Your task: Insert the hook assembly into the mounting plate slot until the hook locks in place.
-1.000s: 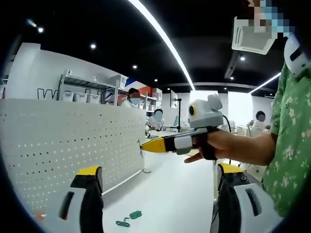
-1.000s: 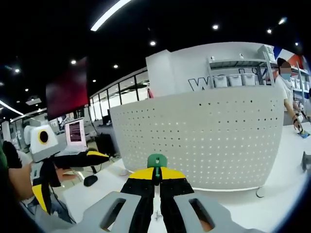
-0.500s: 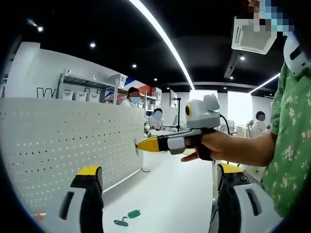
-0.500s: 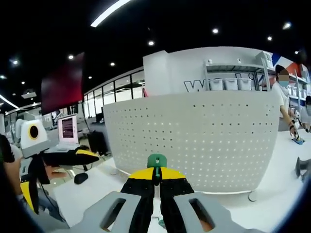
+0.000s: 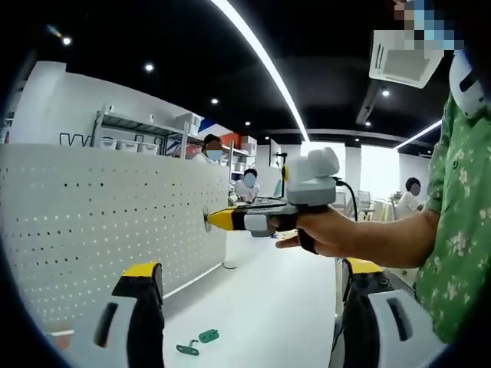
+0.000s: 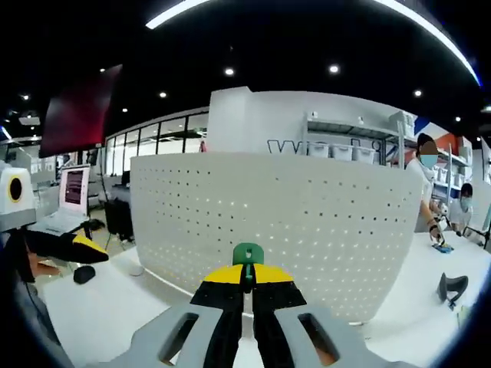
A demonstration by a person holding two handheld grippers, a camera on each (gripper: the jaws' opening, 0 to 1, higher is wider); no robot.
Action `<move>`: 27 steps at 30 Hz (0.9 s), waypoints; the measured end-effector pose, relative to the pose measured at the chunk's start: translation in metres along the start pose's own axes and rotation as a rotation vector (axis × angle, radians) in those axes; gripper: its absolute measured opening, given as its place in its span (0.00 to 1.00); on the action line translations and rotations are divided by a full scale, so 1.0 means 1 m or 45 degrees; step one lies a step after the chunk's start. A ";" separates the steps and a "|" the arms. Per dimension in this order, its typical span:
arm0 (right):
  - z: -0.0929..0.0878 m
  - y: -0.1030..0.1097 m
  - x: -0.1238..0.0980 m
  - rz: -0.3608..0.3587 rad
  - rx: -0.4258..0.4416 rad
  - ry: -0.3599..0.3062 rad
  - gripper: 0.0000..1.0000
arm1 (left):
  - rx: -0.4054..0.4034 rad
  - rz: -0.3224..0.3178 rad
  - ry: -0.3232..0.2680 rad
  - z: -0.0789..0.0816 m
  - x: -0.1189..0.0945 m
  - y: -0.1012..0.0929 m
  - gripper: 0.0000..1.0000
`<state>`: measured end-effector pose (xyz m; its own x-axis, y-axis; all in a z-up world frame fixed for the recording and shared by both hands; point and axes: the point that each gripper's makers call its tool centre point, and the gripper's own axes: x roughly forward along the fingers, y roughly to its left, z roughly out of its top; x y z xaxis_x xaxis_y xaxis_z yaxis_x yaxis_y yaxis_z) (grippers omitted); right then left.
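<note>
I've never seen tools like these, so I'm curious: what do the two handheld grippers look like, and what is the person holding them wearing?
Each gripper has grey jaws with black inner faces, slotted openings and yellow tips, as on the left gripper. The right gripper, seen from the side, is a black body with a grey band and a black cable trailing back. The person's sleeve is green with a pale floral print.

The white board (image 6: 307,222) full of little holes looks like smooth painted metal, a bit shiny. The table (image 5: 268,307) is smooth, white and glossy. The green hook (image 6: 248,253) looks like plastic, and the sleeve (image 5: 453,222) is soft flowery cloth.
</note>
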<state>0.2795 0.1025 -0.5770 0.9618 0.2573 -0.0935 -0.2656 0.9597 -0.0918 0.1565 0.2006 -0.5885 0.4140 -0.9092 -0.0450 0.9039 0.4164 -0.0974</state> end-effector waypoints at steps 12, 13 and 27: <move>0.018 -0.035 0.021 -0.103 -0.018 -0.052 0.01 | -0.024 0.008 0.016 -0.008 -0.001 0.005 0.98; 0.019 -0.038 0.022 -0.107 -0.015 -0.055 0.01 | -0.026 0.009 0.017 -0.009 -0.001 0.005 0.98; 0.042 -0.063 0.048 -0.149 -0.021 -0.096 0.01 | -0.050 0.024 0.025 -0.015 -0.001 0.013 0.97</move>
<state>0.3448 0.0594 -0.5340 0.9884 0.1517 -0.0067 -0.1515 0.9819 -0.1139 0.1657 0.2071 -0.6044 0.4285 -0.9011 -0.0665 0.8908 0.4336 -0.1357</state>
